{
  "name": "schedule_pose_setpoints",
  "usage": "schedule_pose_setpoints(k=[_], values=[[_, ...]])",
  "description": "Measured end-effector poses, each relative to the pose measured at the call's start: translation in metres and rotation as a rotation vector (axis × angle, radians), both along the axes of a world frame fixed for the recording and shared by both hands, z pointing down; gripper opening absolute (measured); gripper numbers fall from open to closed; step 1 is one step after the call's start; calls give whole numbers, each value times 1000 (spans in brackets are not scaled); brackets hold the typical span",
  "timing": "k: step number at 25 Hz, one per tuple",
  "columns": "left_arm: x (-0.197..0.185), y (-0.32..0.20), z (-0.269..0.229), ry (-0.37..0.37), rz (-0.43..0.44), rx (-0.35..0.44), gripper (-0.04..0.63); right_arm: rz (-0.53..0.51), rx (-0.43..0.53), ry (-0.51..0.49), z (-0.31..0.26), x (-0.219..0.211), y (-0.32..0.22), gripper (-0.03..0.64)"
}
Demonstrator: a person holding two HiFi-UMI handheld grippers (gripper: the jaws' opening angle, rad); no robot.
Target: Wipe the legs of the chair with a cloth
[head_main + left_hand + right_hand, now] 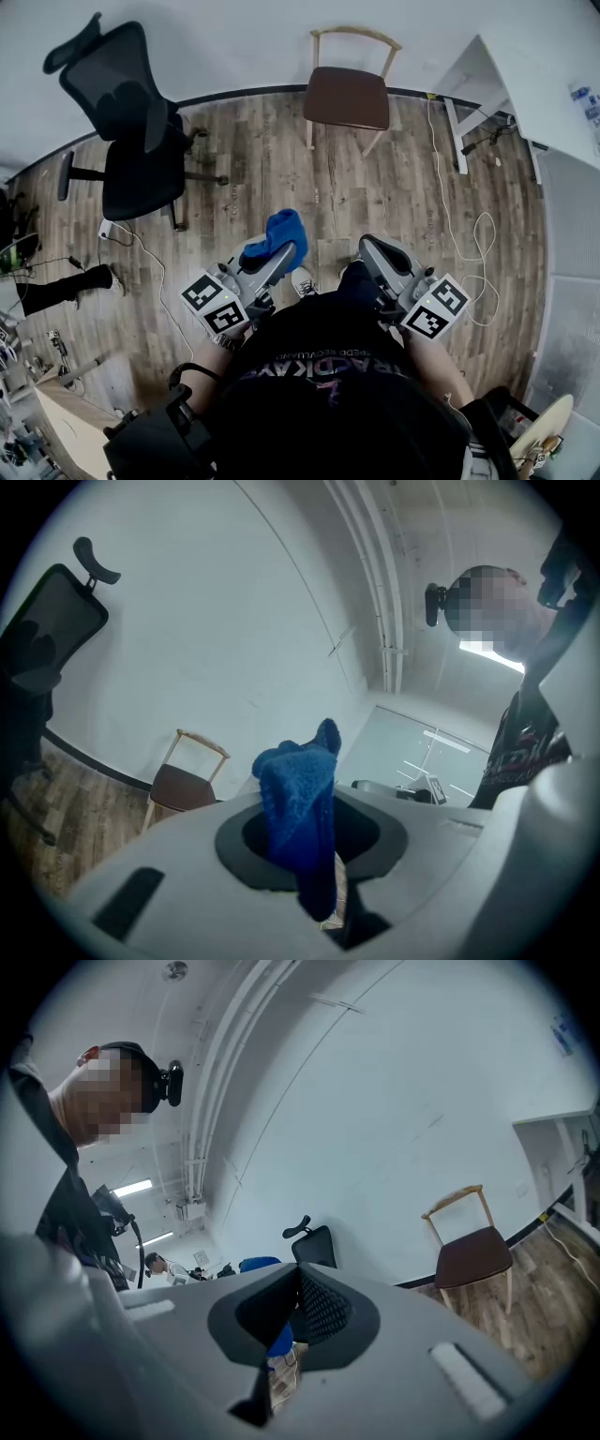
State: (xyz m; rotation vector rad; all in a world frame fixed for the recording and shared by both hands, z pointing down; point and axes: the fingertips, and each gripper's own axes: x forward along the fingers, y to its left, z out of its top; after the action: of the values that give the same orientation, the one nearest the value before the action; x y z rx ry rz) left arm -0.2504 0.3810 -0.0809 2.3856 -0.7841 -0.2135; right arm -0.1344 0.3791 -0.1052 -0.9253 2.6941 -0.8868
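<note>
Only the head view took in the floor plan. The wooden chair point(347, 92) stood at the top centre against the wall, its back to the wall and its seat facing the person. Its legs point(309, 136) were bare and well apart from both tools. A black office chair point(131, 131) sat at the upper left, and a white cable point(473, 244) looped across the floorboards at the right. That view also showed the 2 marker cubes low in the frame, 1 on each tool.

The left gripper view gave what the head view could not. The left gripper point(311, 841) had its jaws nearly closed, pinching the blue cloth point(298, 803). The wooden chair appeared small at the lower left, beyond the jaws.

The right gripper view alone showed the right gripper point(296, 1288). Its jaws were drawn together at the tips with nothing between them. The office chair was behind them and the wooden chair was at the right of the frame.

In the head view the cloth bunched out past the left gripper's tips at mid-frame, pointing up the frame toward the wooden chair. In the left gripper view its long axis ran from the bottom of the jaw gap upward, and its free end stood above the jaws.
</note>
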Motion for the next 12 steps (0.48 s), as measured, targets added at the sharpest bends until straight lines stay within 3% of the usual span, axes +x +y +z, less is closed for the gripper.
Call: schedule_pose_setpoints(k=[12], values=[[35, -6, 4, 22, 10, -24, 74, 61, -30, 7, 3, 46, 1, 8]])
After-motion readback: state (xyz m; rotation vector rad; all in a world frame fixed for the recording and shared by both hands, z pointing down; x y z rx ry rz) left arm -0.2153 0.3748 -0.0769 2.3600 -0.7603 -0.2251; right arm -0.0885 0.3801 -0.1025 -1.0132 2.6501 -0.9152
